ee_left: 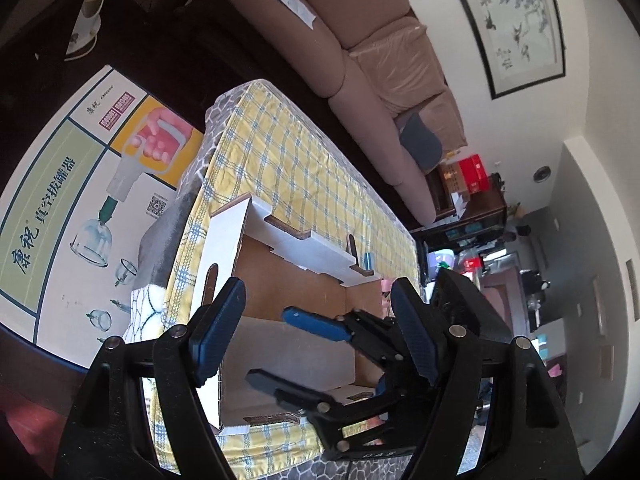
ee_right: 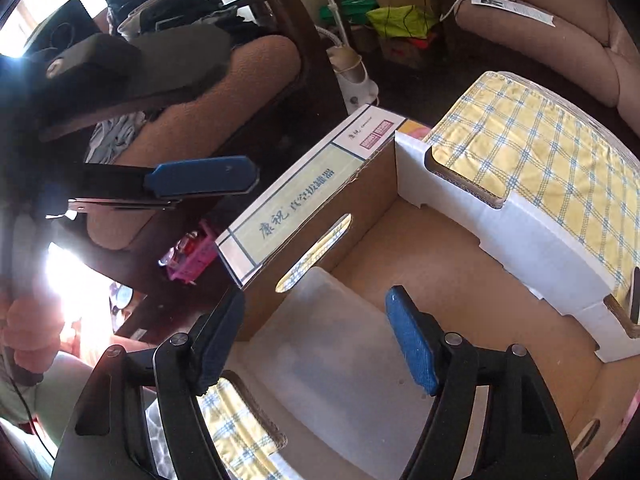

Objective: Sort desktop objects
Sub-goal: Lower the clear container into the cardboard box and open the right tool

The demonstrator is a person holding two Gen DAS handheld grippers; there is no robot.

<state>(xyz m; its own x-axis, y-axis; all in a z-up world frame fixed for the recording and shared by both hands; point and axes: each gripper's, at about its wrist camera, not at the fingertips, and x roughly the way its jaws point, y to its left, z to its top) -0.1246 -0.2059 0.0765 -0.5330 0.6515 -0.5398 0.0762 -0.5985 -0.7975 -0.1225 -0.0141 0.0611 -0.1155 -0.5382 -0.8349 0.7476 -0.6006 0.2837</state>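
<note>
Hovering over the cardboard box (ee_right: 460, 280) on the checked-cloth bench (ee_right: 540, 152): right claw (ee_right: 316, 336) open, empty, above the translucent lid (ee_right: 340, 360) lying inside; left claw (ee_left: 316, 328) open, empty.

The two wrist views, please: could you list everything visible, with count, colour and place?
cardboard box: one, brown inside, white flaps, open on the tablecloth
plastic container: one, translucent white, inside the box
tablecloth: one, yellow with blue checks, over the table
printed carton: one, green, white and yellow, beside the table
sofa: one, beige, behind the table
framed painting: one, on the wall
left gripper: black, blue pads, open
right gripper: same, open over the container
</note>
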